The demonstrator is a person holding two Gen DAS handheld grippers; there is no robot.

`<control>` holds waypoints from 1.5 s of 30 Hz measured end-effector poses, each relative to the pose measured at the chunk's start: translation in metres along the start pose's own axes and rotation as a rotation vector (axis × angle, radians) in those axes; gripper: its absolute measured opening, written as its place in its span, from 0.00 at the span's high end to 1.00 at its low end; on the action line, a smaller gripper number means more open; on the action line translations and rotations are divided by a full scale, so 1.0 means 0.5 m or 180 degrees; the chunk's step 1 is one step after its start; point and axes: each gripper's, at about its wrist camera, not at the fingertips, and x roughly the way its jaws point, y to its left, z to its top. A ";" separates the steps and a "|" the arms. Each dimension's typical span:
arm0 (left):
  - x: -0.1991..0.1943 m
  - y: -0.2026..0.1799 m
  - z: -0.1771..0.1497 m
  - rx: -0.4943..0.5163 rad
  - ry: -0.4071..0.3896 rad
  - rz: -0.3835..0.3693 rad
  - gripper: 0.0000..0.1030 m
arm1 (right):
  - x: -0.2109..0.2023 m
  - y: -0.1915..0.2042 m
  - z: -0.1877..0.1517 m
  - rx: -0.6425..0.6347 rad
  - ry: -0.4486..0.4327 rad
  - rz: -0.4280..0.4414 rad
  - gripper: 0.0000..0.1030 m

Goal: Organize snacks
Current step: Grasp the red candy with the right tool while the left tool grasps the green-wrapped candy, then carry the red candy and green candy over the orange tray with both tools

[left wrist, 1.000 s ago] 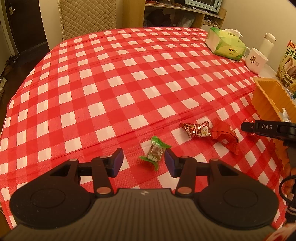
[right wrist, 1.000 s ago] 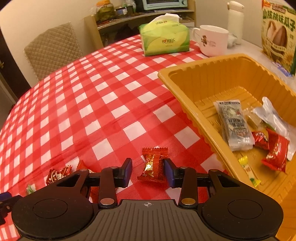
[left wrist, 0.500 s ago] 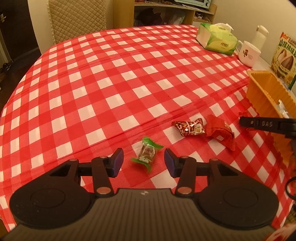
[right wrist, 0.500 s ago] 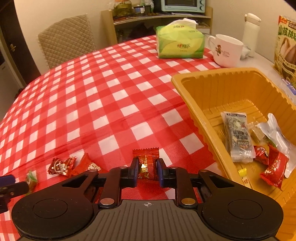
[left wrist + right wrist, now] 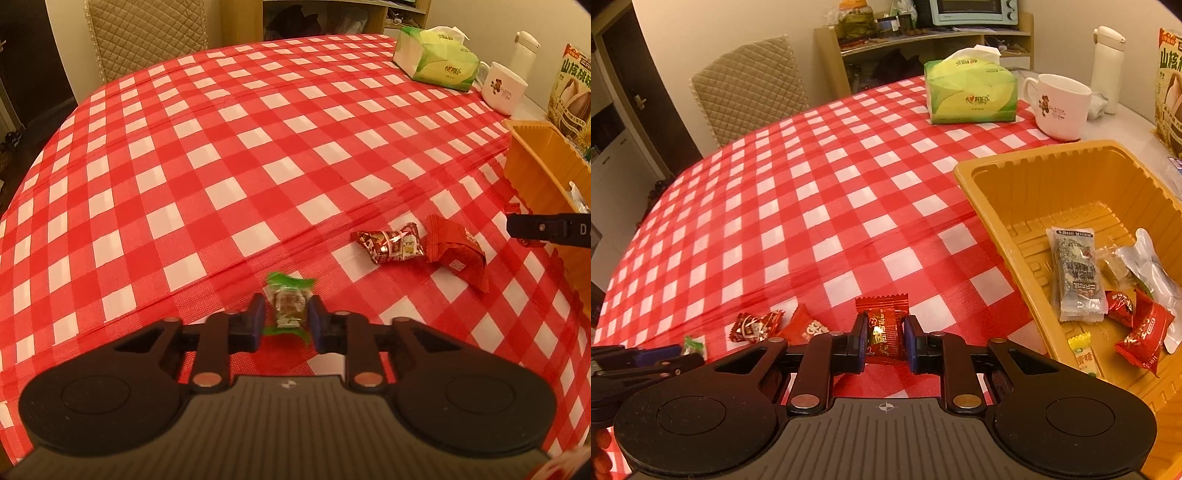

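Note:
My left gripper [image 5: 286, 319] is shut on a green-wrapped candy [image 5: 288, 304] just above the checked tablecloth. My right gripper [image 5: 885, 341] is shut on a red-wrapped candy [image 5: 884, 328], lifted a little, left of the yellow tray [image 5: 993, 221]. The tray holds several wrapped snacks [image 5: 1076, 275]. Two more snacks lie on the cloth: a brown-red candy [image 5: 391, 242] and a red packet [image 5: 456, 249]. They also show in the right wrist view as the candy [image 5: 755, 326] and the packet [image 5: 805, 326].
A green tissue box [image 5: 969, 94], a white mug [image 5: 1060, 105], a white bottle [image 5: 1108, 66] and a seed bag [image 5: 574, 92] stand at the far side. A quilted chair [image 5: 750, 86] and a shelf [image 5: 923, 40] are behind the table.
My left gripper moved forward and closed on the green candy. My right gripper, closed on the red candy half a second ago, has raised it slightly.

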 end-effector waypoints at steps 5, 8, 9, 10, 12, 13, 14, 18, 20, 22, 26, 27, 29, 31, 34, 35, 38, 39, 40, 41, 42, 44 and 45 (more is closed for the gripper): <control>-0.007 -0.005 -0.003 -0.0011 -0.0021 -0.0002 0.83 | -0.016 -0.001 -0.007 -0.0023 -0.0013 0.0074 0.80; -0.020 -0.010 -0.008 -0.0021 -0.0063 -0.0017 0.83 | -0.028 -0.001 -0.012 -0.0031 -0.0008 0.0138 0.80; -0.026 -0.012 -0.009 -0.0030 -0.0074 -0.0029 0.83 | -0.032 -0.001 -0.015 -0.0032 0.0002 0.0170 0.80; -0.033 -0.015 -0.010 -0.0042 -0.0086 -0.0040 0.83 | -0.037 -0.002 -0.017 -0.0025 0.0015 0.0208 0.80; -0.048 -0.020 -0.013 -0.0059 -0.0116 -0.0061 0.83 | -0.050 -0.005 -0.023 -0.0001 0.0038 0.0283 0.80; -0.055 -0.025 -0.015 -0.0063 -0.0128 -0.0070 0.83 | -0.057 -0.006 -0.026 0.0001 0.0043 0.0316 0.80; -0.063 -0.029 -0.016 -0.0064 -0.0137 -0.0080 0.83 | -0.065 -0.008 -0.028 0.0000 0.0042 0.0347 0.80; -0.098 -0.053 -0.022 -0.0066 -0.0176 -0.0166 0.83 | -0.101 -0.019 -0.037 0.0008 0.0026 0.0466 0.80; -0.116 -0.071 -0.024 -0.0061 -0.0203 -0.0225 0.83 | -0.121 -0.029 -0.041 0.0031 0.0014 0.0514 0.80; -0.131 -0.093 -0.026 -0.0047 -0.0234 -0.0294 0.83 | -0.142 -0.043 -0.046 0.0058 -0.0005 0.0547 0.80; -0.154 -0.154 -0.026 0.0056 -0.0259 -0.0431 0.83 | -0.190 -0.078 -0.056 0.0122 -0.0054 0.0589 0.80; -0.160 -0.171 -0.026 0.0090 -0.0270 -0.0478 0.83 | -0.202 -0.088 -0.059 0.0141 -0.0071 0.0589 0.80; -0.171 -0.207 -0.022 0.0162 -0.0292 -0.0577 0.83 | -0.226 -0.113 -0.064 0.0191 -0.0106 0.0579 0.80; -0.181 -0.245 -0.018 0.0238 -0.0323 -0.0676 0.83 | -0.247 -0.138 -0.068 0.0250 -0.0149 0.0555 0.80; -0.191 -0.306 -0.009 0.0364 -0.0370 -0.0792 0.83 | -0.278 -0.180 -0.075 0.0335 -0.0227 0.0489 0.80; -0.193 -0.327 -0.005 0.0401 -0.0381 -0.0832 0.83 | -0.288 -0.195 -0.076 0.0365 -0.0251 0.0461 0.80; -0.194 -0.388 0.004 0.0505 -0.0415 -0.0943 0.83 | -0.315 -0.243 -0.081 0.0466 -0.0325 0.0368 0.79; -0.194 -0.408 0.008 0.0542 -0.0426 -0.0967 0.83 | -0.323 -0.259 -0.081 0.0501 -0.0347 0.0338 0.79; -0.194 -0.427 0.010 0.0573 -0.0433 -0.0992 0.83 | -0.330 -0.273 -0.081 0.0530 -0.0370 0.0313 0.80; -0.193 -0.445 0.012 0.0599 -0.0439 -0.1014 0.83 | -0.338 -0.287 -0.081 0.0550 -0.0394 0.0288 0.79; -0.191 -0.462 0.015 0.0621 -0.0438 -0.1033 0.83 | -0.345 -0.300 -0.080 0.0567 -0.0417 0.0264 0.79; -0.186 -0.494 0.020 0.0664 -0.0427 -0.1059 0.83 | -0.358 -0.324 -0.078 0.0593 -0.0466 0.0234 0.80; -0.183 -0.509 0.023 0.0683 -0.0422 -0.1062 0.83 | -0.363 -0.334 -0.076 0.0602 -0.0487 0.0222 0.80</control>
